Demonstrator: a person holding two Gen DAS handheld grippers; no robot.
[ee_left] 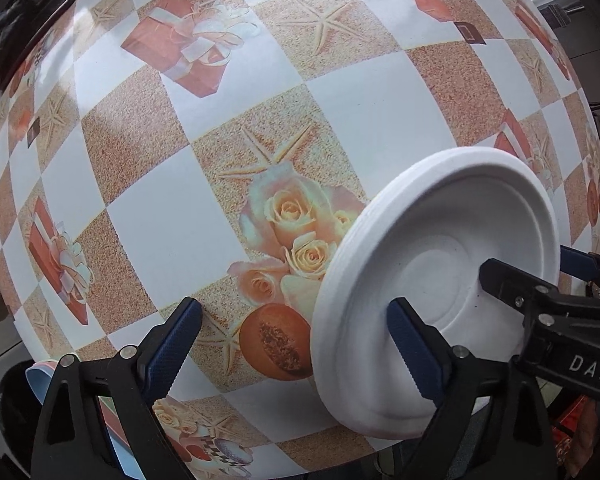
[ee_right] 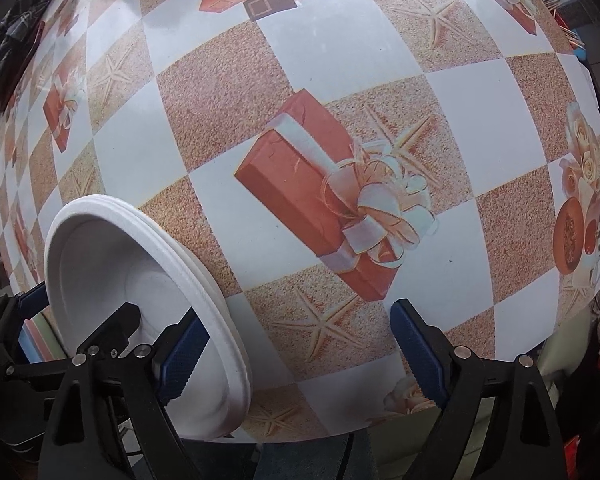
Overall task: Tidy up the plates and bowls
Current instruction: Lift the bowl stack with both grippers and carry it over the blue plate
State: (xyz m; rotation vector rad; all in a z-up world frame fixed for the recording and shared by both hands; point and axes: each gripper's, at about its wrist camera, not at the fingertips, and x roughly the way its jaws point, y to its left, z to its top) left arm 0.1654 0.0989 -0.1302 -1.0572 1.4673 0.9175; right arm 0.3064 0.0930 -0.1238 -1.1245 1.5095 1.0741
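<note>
A stack of white foam plates [ee_left: 440, 280] rests on the patterned tablecloth [ee_left: 228, 112] near its front edge. It fills the lower right of the left wrist view and the lower left of the right wrist view [ee_right: 140, 280]. My left gripper [ee_left: 294, 344] is open, its right finger over the stack and its left finger beside it over the cloth. My right gripper [ee_right: 296, 348] is open, its left finger over the stack's right rim. Each gripper shows at the edge of the other's view. Nothing is held.
The tablecloth [ee_right: 340, 80] has orange and white squares with printed gift boxes, roses and starfish. A pink and blue flat item [ee_left: 44, 380] shows below the table edge at lower left. Dark clutter lies beyond the table's far left edge.
</note>
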